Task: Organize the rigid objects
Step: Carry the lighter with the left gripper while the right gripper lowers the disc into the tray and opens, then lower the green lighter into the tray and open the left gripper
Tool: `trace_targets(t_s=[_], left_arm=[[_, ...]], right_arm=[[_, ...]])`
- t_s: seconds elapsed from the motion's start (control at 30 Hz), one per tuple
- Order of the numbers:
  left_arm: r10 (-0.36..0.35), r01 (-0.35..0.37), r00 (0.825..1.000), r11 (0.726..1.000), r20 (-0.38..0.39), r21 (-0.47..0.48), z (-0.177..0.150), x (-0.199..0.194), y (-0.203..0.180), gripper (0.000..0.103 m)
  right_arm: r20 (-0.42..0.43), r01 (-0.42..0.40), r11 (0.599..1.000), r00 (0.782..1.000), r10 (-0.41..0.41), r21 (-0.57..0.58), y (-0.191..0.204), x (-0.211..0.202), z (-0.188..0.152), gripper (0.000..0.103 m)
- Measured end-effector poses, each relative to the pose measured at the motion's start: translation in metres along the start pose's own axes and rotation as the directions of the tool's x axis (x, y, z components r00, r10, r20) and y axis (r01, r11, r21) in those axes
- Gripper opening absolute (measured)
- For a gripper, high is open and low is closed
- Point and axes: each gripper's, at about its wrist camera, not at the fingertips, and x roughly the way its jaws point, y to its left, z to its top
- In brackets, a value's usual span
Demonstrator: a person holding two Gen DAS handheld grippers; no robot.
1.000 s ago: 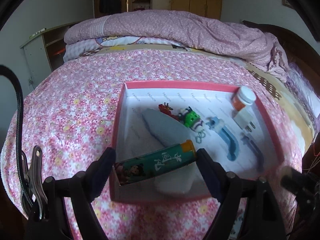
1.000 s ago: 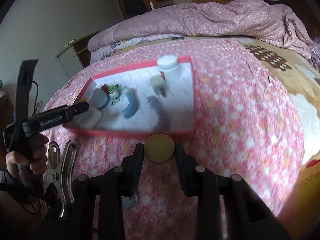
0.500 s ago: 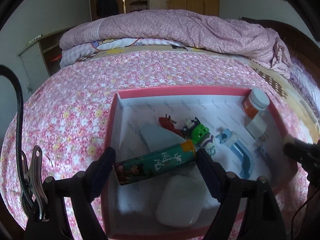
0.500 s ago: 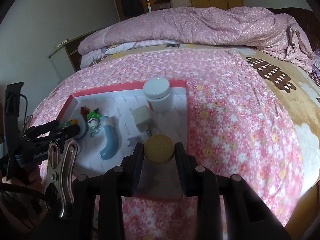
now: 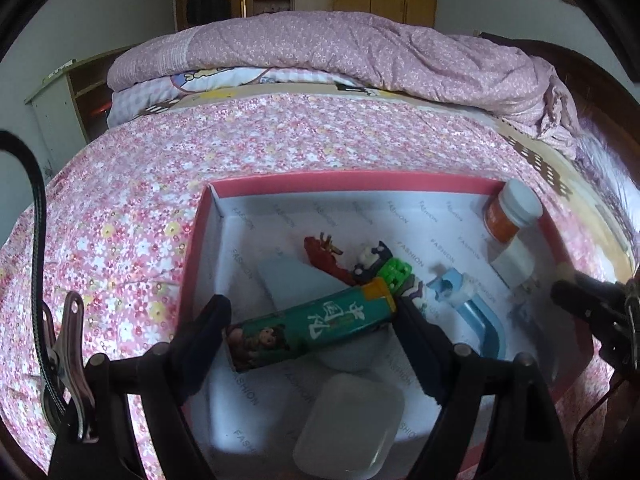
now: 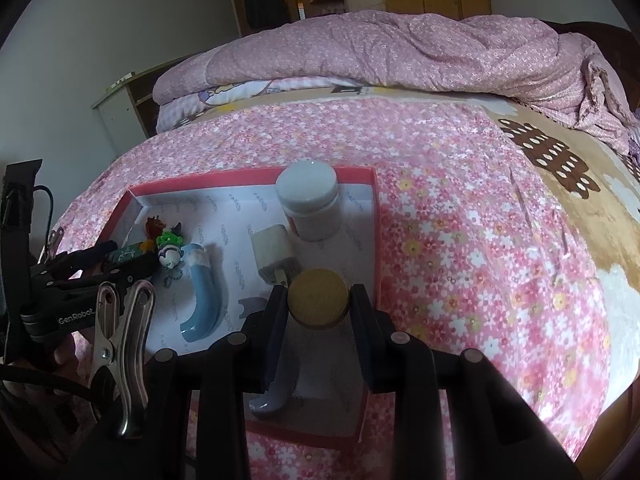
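Observation:
A red-rimmed white box lies on the flowered bedspread. My left gripper is shut endwise on a green printed tube with an orange cap, held over the box's near left part. My right gripper is shut on a small jar with a round wooden lid, hanging above the box's near right corner. Inside the box lie an orange jar with a white lid, a white charger plug, a blue curved piece, small toy figures and a white case.
A rolled pink quilt lies across the far end of the bed. A wooden shelf unit stands at the far left by the wall. A brown patterned blanket covers the bed's right side.
Both grippers have come forward over the box with their loads still held. The box now fills the lower part of each view, and the right gripper has crossed its near wall.

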Motion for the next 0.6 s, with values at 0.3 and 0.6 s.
trace_targets(t_s=[0.3, 0.6], left_arm=[[-0.018, 0.018, 1.000, 1.000, -0.008, 0.006, 0.000, -0.003, -0.001, 0.086], [-0.026, 0.026, 1.000, 1.000, 0.000, 0.009, 0.000, -0.013, -0.003, 0.086]], right_arm=[[0.014, -0.011, 1.000, 1.000, 0.011, 0.020, 0.000, 0.000, 0.000, 0.032], [0.039, -0.017, 1.000, 0.999, 0.017, 0.005, 0.003, -0.011, 0.000, 0.043]])
